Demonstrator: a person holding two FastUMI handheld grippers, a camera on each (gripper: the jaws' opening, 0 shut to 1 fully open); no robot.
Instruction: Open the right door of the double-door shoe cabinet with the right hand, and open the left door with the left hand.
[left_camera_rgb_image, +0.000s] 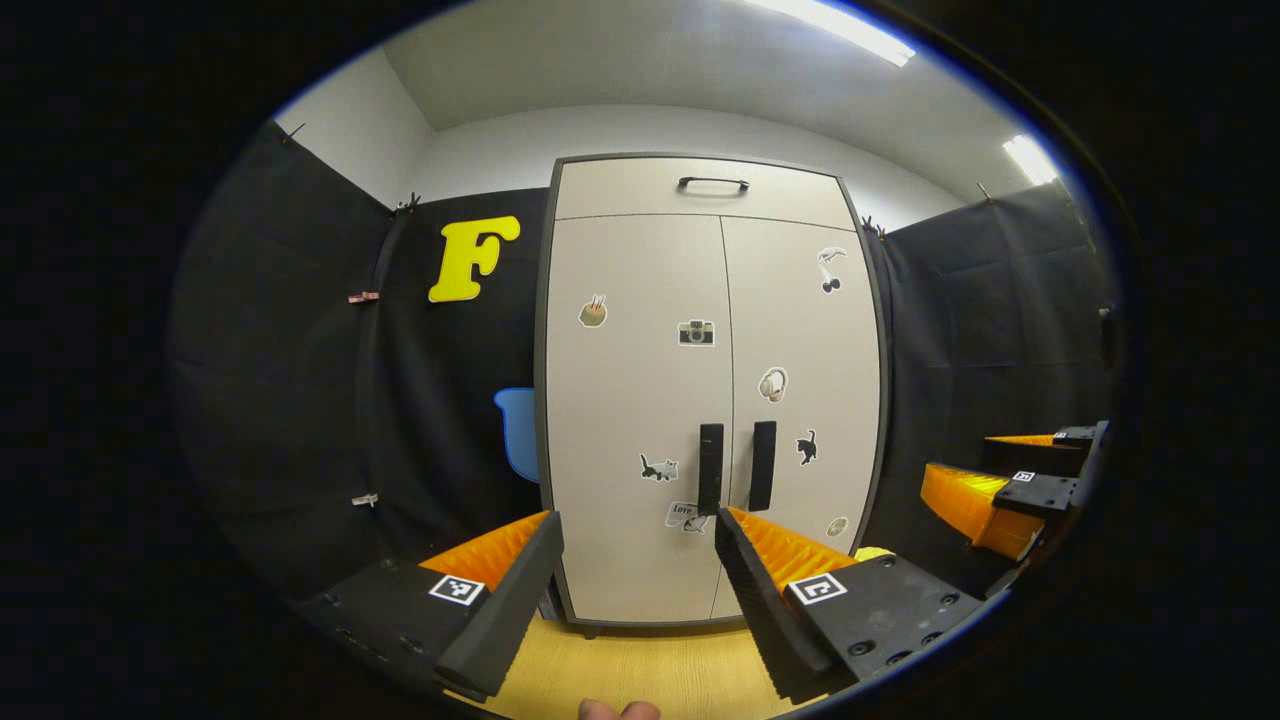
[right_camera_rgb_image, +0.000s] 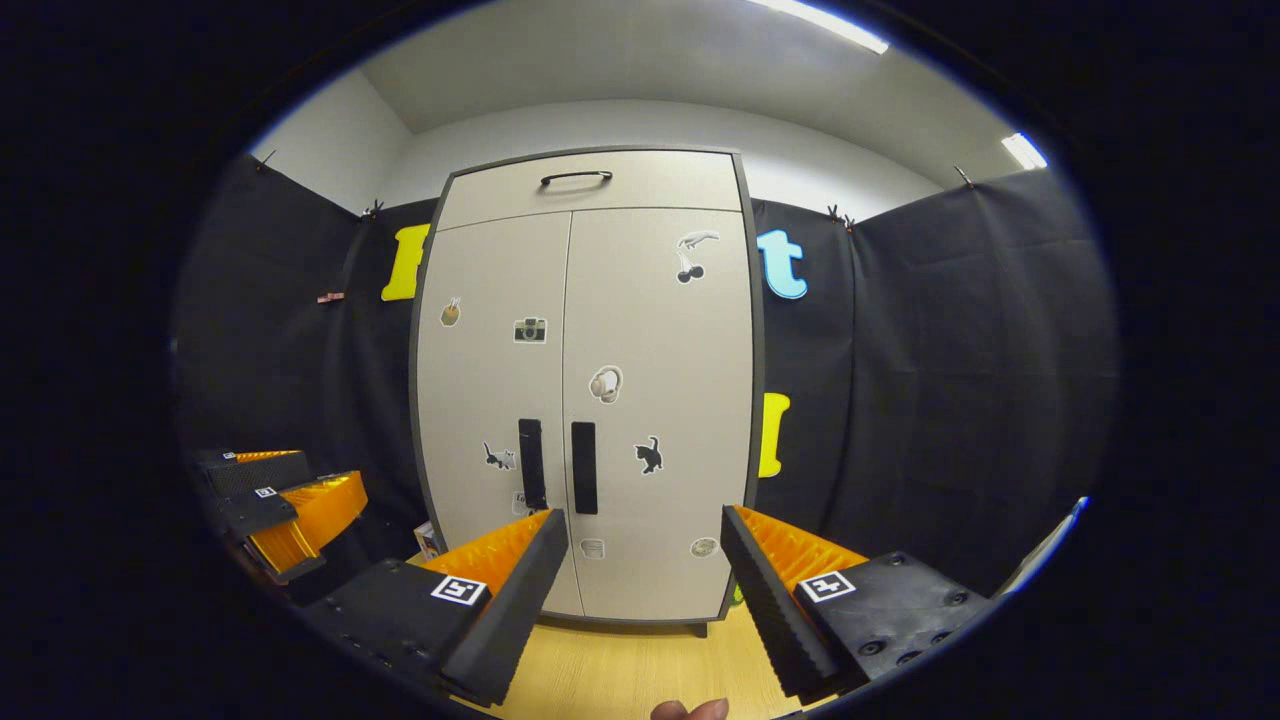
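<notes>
The shoe cabinet (left_camera_rgb_image: 640, 400) stands upright against the far wall, on the wooden floor (left_camera_rgb_image: 650, 670), with both doors closed. The doors look like stiff, flat panels that should swing easily on side hinges, so they probably need only a light pull. The best place to take hold is the two dark vertical handles near the middle seam: the left handle (left_camera_rgb_image: 711, 467) on the left door (left_camera_rgb_image: 630, 360) and the right handle (right_camera_rgb_image: 584, 467) on the right door (right_camera_rgb_image: 655, 340). These bars are narrow and smooth, so the fingers may slip if the grip is shallow. The cabinet is pale beige with a dark frame, small stickers on both doors and a drawer (right_camera_rgb_image: 590, 182) on top. The left gripper (left_camera_rgb_image: 638, 530) is released and holds nothing, well apart from the doors. The right gripper (right_camera_rgb_image: 642, 525) is also spread wide and holds nothing.
</notes>
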